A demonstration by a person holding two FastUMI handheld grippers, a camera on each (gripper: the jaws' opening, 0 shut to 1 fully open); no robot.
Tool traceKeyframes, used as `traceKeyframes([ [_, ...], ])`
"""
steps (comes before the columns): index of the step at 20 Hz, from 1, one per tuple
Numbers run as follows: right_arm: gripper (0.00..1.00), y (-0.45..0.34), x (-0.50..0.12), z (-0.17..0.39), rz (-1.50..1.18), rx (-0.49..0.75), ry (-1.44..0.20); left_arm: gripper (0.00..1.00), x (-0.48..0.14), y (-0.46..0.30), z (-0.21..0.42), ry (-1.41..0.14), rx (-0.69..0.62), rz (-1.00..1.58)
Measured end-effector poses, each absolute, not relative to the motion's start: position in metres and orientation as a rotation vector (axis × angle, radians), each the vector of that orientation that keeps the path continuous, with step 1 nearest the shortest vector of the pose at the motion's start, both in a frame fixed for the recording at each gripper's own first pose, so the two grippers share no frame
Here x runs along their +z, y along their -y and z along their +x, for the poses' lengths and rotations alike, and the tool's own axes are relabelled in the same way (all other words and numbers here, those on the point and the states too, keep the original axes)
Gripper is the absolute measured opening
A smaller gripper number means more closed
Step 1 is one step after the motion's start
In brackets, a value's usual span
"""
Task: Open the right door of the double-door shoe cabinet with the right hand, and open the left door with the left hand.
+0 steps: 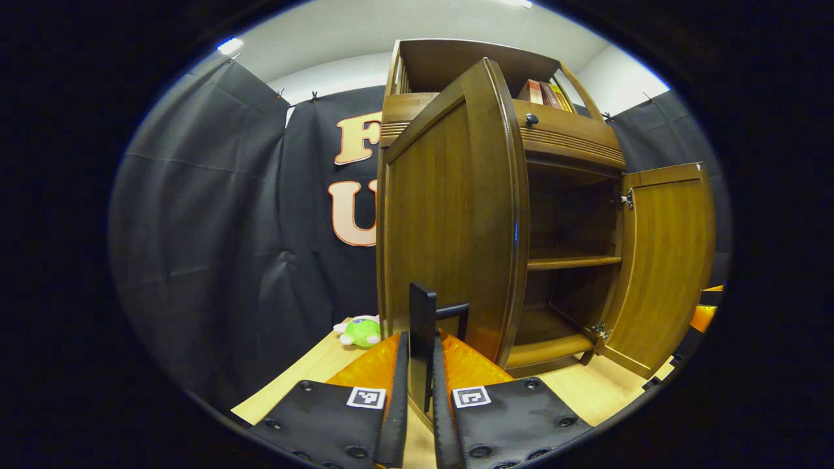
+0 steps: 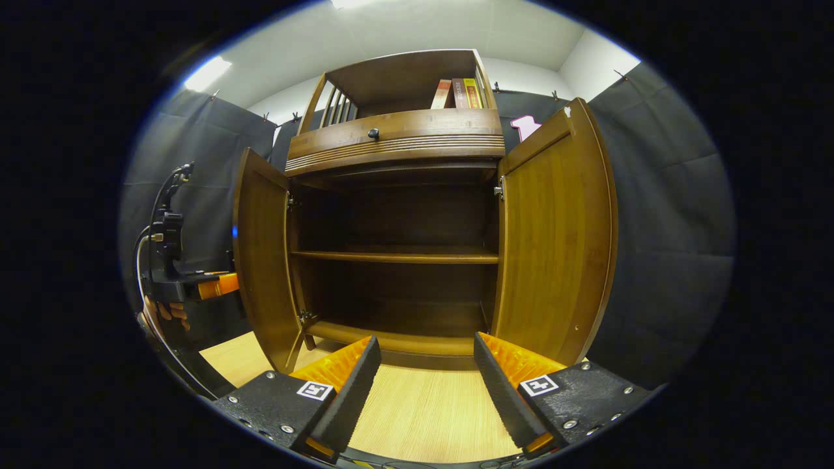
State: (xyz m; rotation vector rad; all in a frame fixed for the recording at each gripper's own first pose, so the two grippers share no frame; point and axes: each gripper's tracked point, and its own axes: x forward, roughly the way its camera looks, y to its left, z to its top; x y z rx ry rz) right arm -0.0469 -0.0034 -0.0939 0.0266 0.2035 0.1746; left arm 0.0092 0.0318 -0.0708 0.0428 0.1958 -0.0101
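My left tongs point(image 1: 420, 365) pinch left door handle point(image 1: 423, 339), frame bottom centre; right tongs point(image 2: 427, 378) wide, empty. Both doors open. Risk: overswinging left door point(image 1: 449, 221) strains hinge.

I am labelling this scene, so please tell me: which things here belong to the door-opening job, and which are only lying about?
Belong to the job:
- left door, open
- its handle, clamped in the left gripper
- right door, open
- right gripper, open, holding nothing
- shoe cabinet

Only lying about:
- books on the top shelf
- green plush toy on the floor
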Motion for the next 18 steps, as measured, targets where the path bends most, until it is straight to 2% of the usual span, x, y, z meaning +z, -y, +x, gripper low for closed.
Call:
traceKeyframes([
  [3, 0.99, -0.001, -0.098, -0.045, 0.017, 0.177, -0.209, 0.2, -0.068, -0.064, 0.002, -0.195, 0.025, 0.039],
  [4, 0.89, -0.004, -0.098, -0.045, 0.017, 0.18, -0.208, 0.19, -0.069, -0.068, 0.003, -0.193, 0.024, 0.027],
  [15, 0.89, -0.03, -0.098, -0.035, -0.001, 0.177, -0.195, 0.18, -0.066, -0.119, 0.005, -0.148, -0.092, 0.039],
  [16, 0.99, -0.033, -0.098, -0.035, 0.0, 0.179, -0.197, 0.18, -0.066, -0.124, 0.006, -0.143, -0.109, 0.034],
  [18, 0.99, -0.04, -0.1, -0.033, -0.005, 0.185, -0.198, 0.18, -0.067, -0.134, 0.01, -0.146, -0.146, 0.03],
])
